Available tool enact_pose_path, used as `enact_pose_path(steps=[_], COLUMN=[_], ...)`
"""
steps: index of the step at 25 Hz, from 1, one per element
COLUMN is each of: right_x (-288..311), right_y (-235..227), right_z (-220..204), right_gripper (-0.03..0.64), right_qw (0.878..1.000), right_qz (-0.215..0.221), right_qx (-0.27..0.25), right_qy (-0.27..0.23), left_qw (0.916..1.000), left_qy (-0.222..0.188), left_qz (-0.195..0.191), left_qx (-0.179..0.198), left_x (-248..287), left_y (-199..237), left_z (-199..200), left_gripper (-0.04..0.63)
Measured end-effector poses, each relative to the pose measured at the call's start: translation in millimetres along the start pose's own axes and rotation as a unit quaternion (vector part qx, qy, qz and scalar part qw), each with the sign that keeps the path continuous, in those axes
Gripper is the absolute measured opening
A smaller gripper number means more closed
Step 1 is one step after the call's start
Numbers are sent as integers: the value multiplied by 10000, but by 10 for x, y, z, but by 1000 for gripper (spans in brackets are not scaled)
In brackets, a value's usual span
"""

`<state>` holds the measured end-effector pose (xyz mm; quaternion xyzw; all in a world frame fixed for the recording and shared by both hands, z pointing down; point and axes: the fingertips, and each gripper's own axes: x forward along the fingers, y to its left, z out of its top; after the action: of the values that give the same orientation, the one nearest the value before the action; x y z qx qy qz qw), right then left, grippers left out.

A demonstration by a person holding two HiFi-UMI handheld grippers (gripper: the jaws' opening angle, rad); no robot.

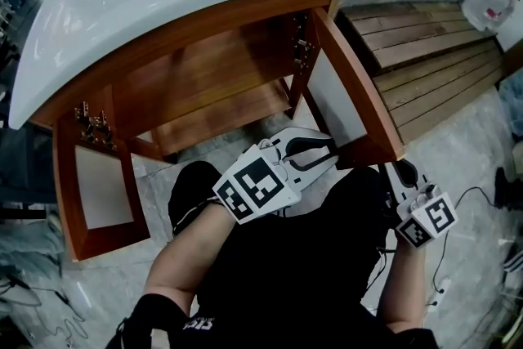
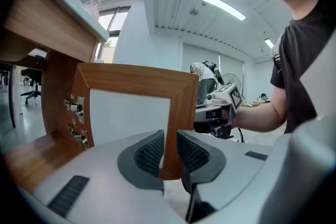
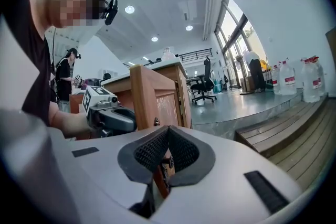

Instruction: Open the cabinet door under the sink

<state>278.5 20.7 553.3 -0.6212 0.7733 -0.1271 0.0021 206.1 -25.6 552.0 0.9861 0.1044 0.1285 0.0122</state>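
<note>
left gripper [image 1: 330, 155]: near-level, jaws on cabinet door [image 1: 359, 94] edge | right gripper [image 1: 404, 174]: jaws together

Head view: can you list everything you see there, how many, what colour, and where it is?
sink: one, white, on top of the cabinet
cabinet: one, brown wood, under the sink
left door: one, brown with white panel, swung open
right door: one, same colours, swung open
wooden steps: one set, brown, right of cabinet
water bottles: several, clear with red labels, top right
left gripper: one, white, fingers on the right door's edge
right gripper: one, white, fingers together, beside that door
</note>
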Motion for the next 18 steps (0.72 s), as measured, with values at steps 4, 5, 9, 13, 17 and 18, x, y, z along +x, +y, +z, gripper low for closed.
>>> enact_pose_path(steps=[4, 5, 9, 13, 17, 18], right_x=[-23, -12, 83, 122, 195, 212], right_y=[26, 31, 49, -53, -99, -122], right_z=[-30, -39, -15, -95, -195, -218], right_gripper=[12, 12, 12, 12, 12, 12], right_qw=[9998, 9997, 9996, 9995, 9991, 9990], right_qz=[178, 213, 296, 256, 360, 386], right_qx=[31, 17, 4, 152, 173, 197], right_qy=[69, 89, 22, 92, 138, 142], left_qw=[9999, 9999, 9998, 9995, 9987, 9982], left_qy=[-3, -7, 14, 73, 21, -17], left_qz=[64, 86, 172, 253, 413, 471], left_qx=[-94, -99, -137, -198, -295, -367], left_x=[69, 85, 161, 228, 276, 281], left_y=[38, 54, 131, 218, 353, 397], left_z=[8, 15, 24, -24, -113, -139], left_gripper=[83, 82, 77, 74, 72, 71])
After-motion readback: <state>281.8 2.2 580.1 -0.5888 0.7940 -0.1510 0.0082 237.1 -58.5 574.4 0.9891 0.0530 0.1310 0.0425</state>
